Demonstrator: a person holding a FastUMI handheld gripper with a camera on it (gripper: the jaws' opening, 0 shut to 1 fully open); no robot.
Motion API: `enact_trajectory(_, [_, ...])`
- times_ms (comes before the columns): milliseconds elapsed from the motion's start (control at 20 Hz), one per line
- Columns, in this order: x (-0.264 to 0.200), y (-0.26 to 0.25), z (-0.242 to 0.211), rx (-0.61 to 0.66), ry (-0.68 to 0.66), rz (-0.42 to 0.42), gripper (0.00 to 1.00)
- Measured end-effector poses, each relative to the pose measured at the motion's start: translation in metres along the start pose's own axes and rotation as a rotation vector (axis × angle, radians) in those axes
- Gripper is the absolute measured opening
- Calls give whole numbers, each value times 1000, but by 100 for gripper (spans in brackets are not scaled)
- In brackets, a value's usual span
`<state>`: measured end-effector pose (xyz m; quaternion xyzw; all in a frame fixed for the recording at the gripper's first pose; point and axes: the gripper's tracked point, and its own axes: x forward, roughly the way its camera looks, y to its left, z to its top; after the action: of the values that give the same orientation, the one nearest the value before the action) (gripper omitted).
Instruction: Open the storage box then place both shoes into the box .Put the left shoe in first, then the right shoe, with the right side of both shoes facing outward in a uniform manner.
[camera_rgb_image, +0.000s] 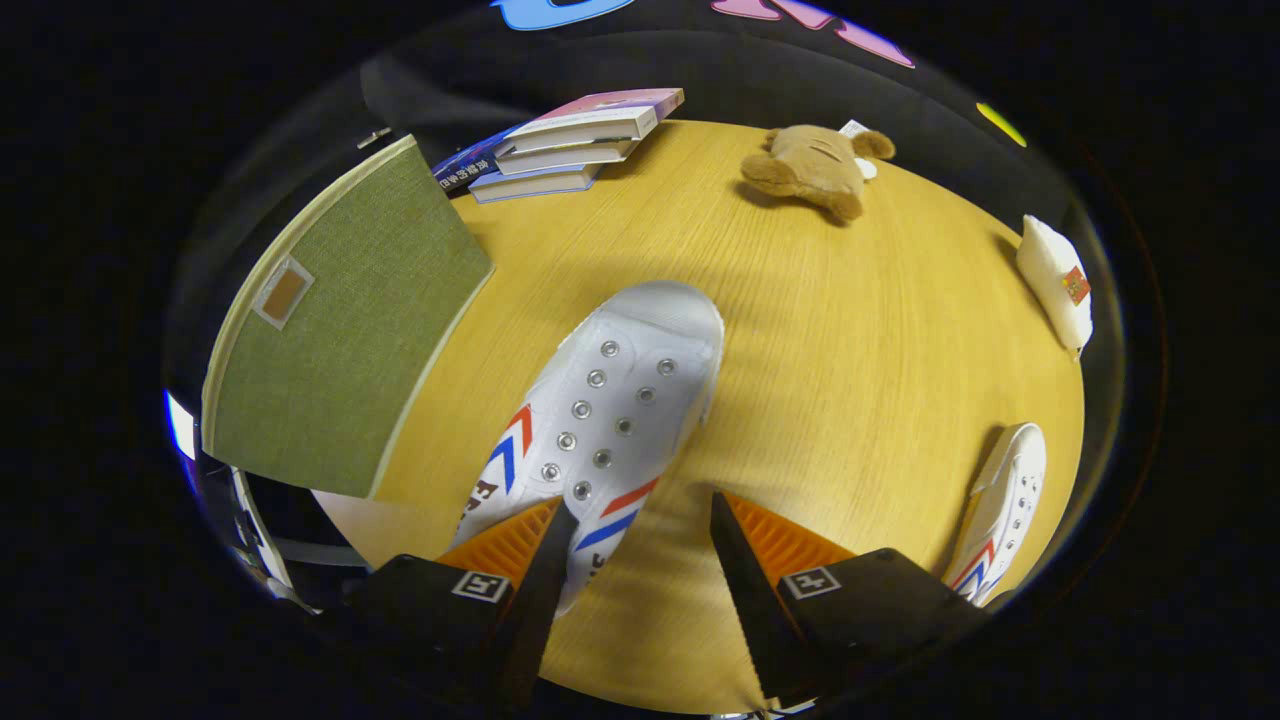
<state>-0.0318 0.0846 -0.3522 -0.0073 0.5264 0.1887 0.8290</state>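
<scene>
Gripper (640, 545) spread wide, holding nothing; heel end of a shoe (600, 420) sits between the fingers, nearer the left one, toe pointing ahead. Second shoe (1000, 510) well off to the right, on its side. Box (330, 330) ahead-left, lid looks still on. Risk: canvas upper is soft, could fold or slip if pinched w/ lid not yet off; also can't tell which shoe is left, so order may go wrong. Smooth wood table (850, 330); box lid is coarse green fabric w/ pale trim; shoes white, metal eyelets.

Matt woven-cloth box lid (340, 330); wood-grain table (850, 330); seemingly canvas shoe (600, 400).
</scene>
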Motion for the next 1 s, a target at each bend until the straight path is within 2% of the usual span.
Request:
enact_trajectory(50, [2,3,-3,-3,9,28,69])
enact_trajectory(100, [2,8,-2,-6,6,56,64])
enact_trajectory(200, [2,8,-2,-11,4,55,42])
enact_trajectory(550, [3,5,-3,129,6,93,6])
enact_trajectory(800, [-7,-1,9,149,-17,68,6])
enact_trajectory(1000, [-50,8,26,225,-69,60,5])
